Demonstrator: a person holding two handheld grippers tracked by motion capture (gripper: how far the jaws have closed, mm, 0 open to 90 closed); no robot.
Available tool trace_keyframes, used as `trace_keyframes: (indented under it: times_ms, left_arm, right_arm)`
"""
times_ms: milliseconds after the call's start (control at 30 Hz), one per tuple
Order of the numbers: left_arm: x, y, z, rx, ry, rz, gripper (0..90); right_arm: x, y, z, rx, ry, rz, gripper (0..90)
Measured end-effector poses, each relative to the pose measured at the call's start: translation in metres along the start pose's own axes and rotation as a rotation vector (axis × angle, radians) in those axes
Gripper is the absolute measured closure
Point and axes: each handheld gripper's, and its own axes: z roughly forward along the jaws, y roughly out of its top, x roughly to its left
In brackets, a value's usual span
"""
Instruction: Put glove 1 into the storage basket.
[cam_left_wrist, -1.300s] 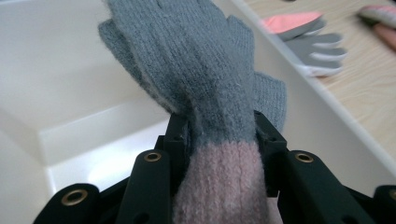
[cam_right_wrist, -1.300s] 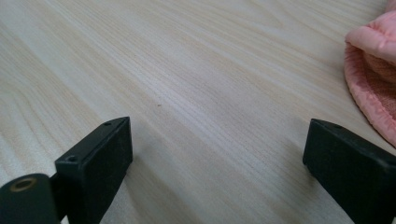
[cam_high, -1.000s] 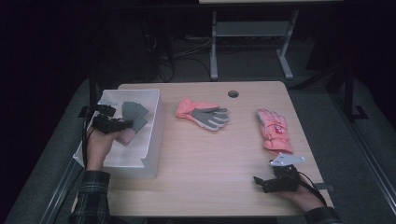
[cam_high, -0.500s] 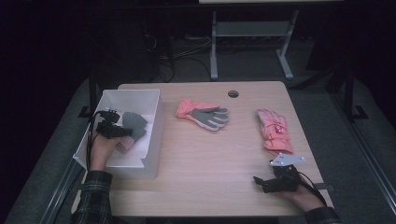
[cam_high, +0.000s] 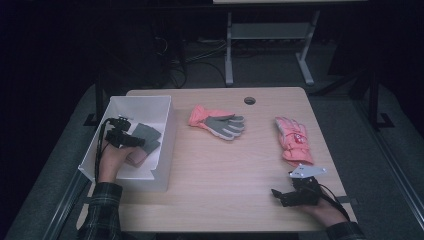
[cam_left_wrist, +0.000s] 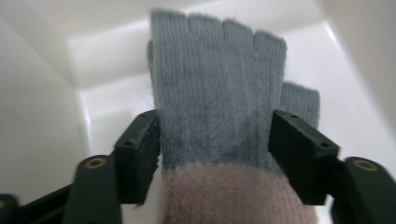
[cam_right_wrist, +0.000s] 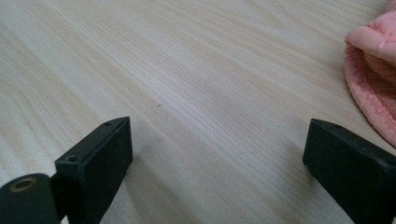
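A grey knit glove with a pink cuff (cam_left_wrist: 215, 107) lies flat in the white bin (cam_high: 165, 165) at the table's left. My left gripper (cam_high: 134, 140) reaches into the bin. Its jaws have just been opening and now stand open on either side of the glove (cam_high: 145, 135), which lies uncrushed between them. A coral glove with a grey palm (cam_high: 217, 122) lies at the table's middle back. A pink glove (cam_high: 292, 140) lies to the right. My right gripper (cam_high: 277, 195) rests near the front right edge, open, with bare wood between its fingers (cam_right_wrist: 98, 158).
The pink glove's edge (cam_right_wrist: 373, 79) sits just right of my right gripper's far jaw. The bin's white walls (cam_left_wrist: 46, 116) close in around my left gripper. A round cable hole (cam_high: 249, 100) marks the table's back edge. Bare wood (cam_high: 225, 175) stretches between bin and right hand.
My left hand has sunk a little into the bin with the grey glove, and the glove now lies on the bin's floor. The right hand has kept still.
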Motion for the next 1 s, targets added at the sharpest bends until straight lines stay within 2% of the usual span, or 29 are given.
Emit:
trace_keyframes:
  times_ms: [133, 233, 467, 633, 800, 967, 1000]
  left_arm:
    - [-0.002, 0.003, -0.009, -0.025, -0.007, 0.015, 24.3]
    - [-0.003, 0.005, -0.016, -0.046, -0.03, 0.021, 22.1]
    - [-0.009, 0.013, -0.039, -0.111, -0.123, 0.053, 19.6]
    - [-0.023, 0.02, -0.056, -0.154, -0.166, 0.091, 16.0]
    - [-0.038, 0.027, -0.075, -0.214, -0.237, 0.128, 13.5]
    - [-0.062, 0.033, -0.091, -0.262, -0.317, 0.174, 13.4]
    - [-0.068, 0.035, -0.094, -0.266, -0.333, 0.195, 13.4]
  right_arm:
    - [0.0, 0.0, 0.0, 0.0, 0.0, 0.0, 7.7]
    - [0.0, 0.0, 0.0, -0.001, 0.0, 0.0, 7.7]
    - [0.0, 0.0, 0.0, 0.0, 0.0, -0.002, 7.7]
    - [0.0, 0.0, 0.0, 0.001, 0.0, -0.001, 7.7]
    - [0.0, 0.0, 0.0, -0.001, 0.0, 0.0, 7.7]
    - [0.0, 0.0, 0.0, -0.001, 0.0, 0.0, 7.7]
    - [0.0, 0.0, 0.0, -0.001, 0.0, 0.0, 7.7]
